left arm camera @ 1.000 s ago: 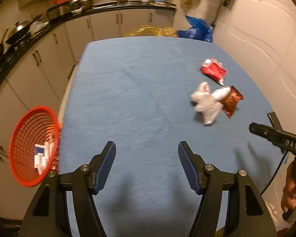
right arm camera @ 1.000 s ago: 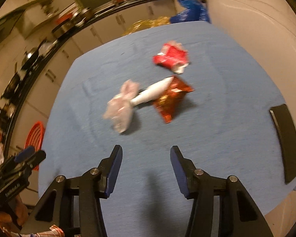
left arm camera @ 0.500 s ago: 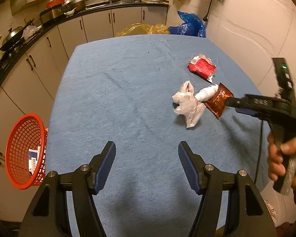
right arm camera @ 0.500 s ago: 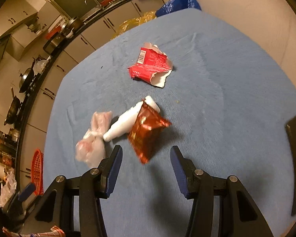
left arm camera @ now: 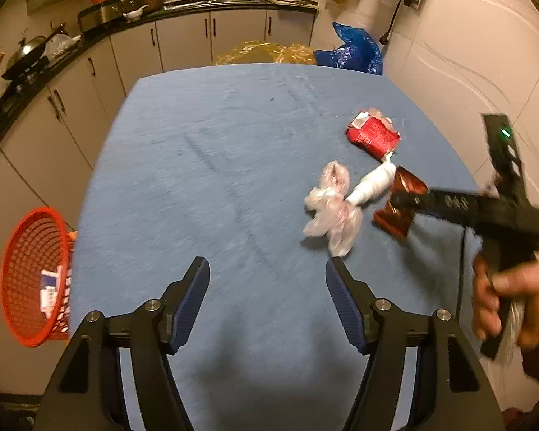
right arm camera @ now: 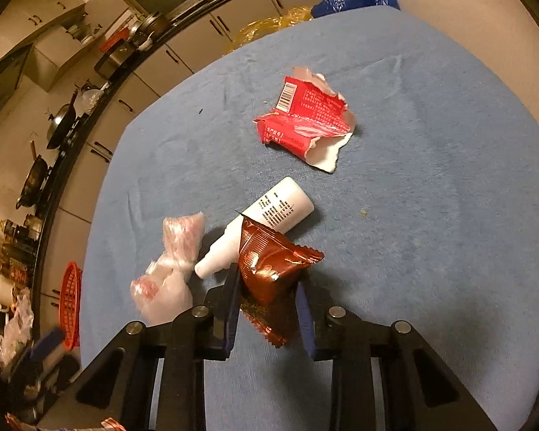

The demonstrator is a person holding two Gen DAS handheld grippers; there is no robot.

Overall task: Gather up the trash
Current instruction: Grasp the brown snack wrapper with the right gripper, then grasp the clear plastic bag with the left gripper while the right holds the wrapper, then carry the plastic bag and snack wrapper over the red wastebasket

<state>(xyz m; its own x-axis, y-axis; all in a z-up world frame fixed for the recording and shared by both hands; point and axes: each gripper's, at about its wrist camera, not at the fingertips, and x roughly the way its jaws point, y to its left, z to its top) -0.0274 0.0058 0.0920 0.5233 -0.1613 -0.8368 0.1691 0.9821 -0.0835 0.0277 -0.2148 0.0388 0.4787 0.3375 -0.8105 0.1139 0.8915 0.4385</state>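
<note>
Right claw (right arm camera: 267,309) pinched on the brown snack wrapper (right arm camera: 273,269) beside the white bottle (right arm camera: 262,222), left claw (left arm camera: 267,301) wide open, holding nothing, above blue tabletop (left arm camera: 197,165).

Counter (right arm camera: 431,186): blue cloth cover, matt, slightly napped. Brown snack packet (right arm camera: 273,265): glossy crinkled foil. White bottle (right arm camera: 269,215): smooth plastic, printed text. Red wrapper (right arm camera: 305,122): torn paper, semi-gloss print, white inside. Clear bag (right arm camera: 172,265): thin crumpled plastic film. Basket (left arm camera: 32,276): red plastic mesh. Jaws: black matt plastic, ribbed blue pads, metal bolts
</note>
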